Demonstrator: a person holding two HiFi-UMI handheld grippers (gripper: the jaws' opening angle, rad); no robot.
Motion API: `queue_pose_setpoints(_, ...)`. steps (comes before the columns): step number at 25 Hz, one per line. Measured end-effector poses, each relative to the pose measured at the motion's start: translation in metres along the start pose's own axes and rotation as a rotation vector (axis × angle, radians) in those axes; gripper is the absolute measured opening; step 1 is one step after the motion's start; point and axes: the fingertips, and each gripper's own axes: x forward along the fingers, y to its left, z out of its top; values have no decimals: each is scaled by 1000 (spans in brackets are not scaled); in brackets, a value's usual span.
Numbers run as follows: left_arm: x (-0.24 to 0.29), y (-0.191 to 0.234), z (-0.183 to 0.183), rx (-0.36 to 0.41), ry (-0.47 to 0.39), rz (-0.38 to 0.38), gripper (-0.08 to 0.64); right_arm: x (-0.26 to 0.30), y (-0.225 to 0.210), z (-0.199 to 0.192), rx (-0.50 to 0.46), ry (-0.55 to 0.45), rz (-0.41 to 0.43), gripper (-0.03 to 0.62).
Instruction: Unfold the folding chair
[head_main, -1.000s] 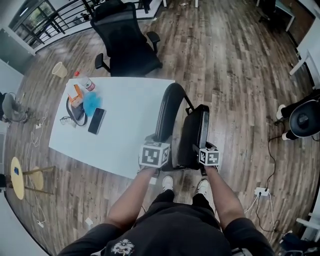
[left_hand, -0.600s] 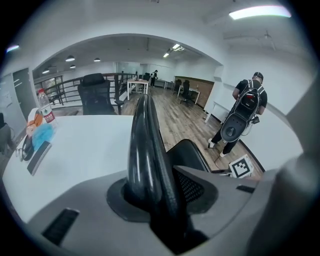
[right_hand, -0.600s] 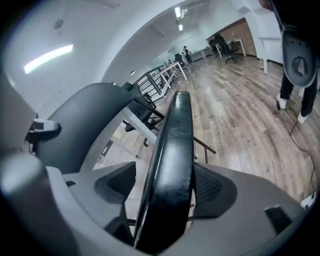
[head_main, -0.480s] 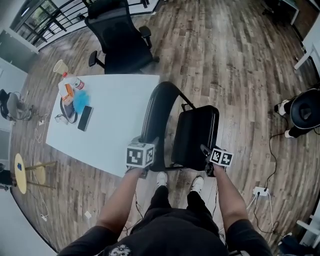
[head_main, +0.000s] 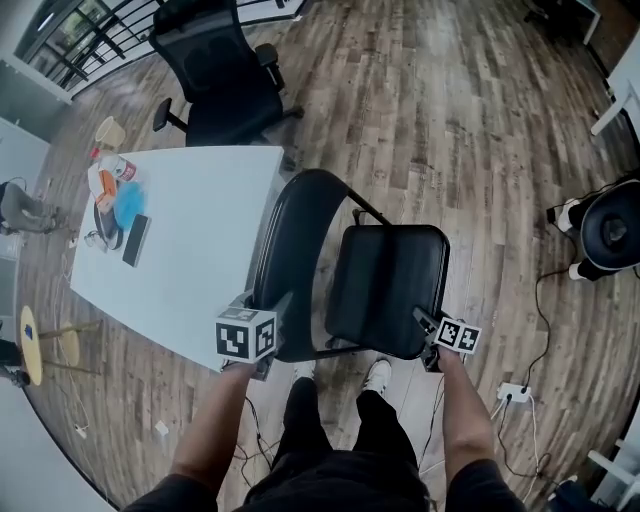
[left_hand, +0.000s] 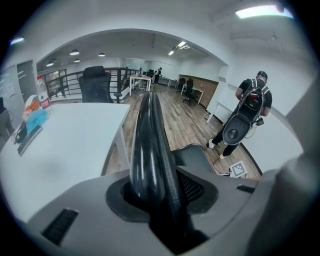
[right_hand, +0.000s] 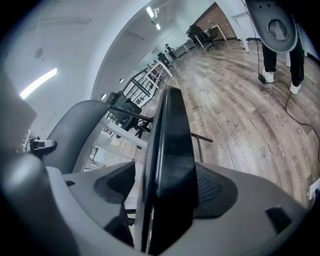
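Observation:
The black folding chair stands between me and the table, its seat (head_main: 385, 285) swung out almost flat and its curved backrest (head_main: 295, 255) leaning toward the table. My left gripper (head_main: 277, 314) is shut on the backrest's top tube (left_hand: 147, 145), which runs up between its jaws in the left gripper view. My right gripper (head_main: 426, 323) is shut on the seat's near right edge. In the right gripper view that seat edge (right_hand: 170, 145) fills the gap between the pads (right_hand: 212, 187). The seat (left_hand: 192, 156) also shows past the left jaws.
A white table (head_main: 190, 250) stands left of the chair, with a phone (head_main: 135, 240), a blue cloth and a bottle at its far end. A black office chair (head_main: 215, 85) is behind it. A person's legs (head_main: 575, 215) and a round device are at right. A power strip (head_main: 513, 391) lies near my feet.
The seat has swung down from nearly upright against the backrest to almost flat. My right gripper went right and down with it; my left gripper moved left and lower with the backrest.

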Motion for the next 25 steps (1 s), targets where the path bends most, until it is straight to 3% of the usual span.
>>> queue_pose_setpoints(11, 56, -16, -29, -40, -1, -45, 130, 14, -130, -12, 57, 16, 38, 338)
queue_pose_setpoints(19, 96, -16, -51, -81, -1, -94, 130, 35, -194, -22, 83, 34, 104, 352)
queue_pose_setpoints(25, 117, -35, -59, -69, -2, -107, 129, 39, -233, -33, 98, 49, 115, 377)
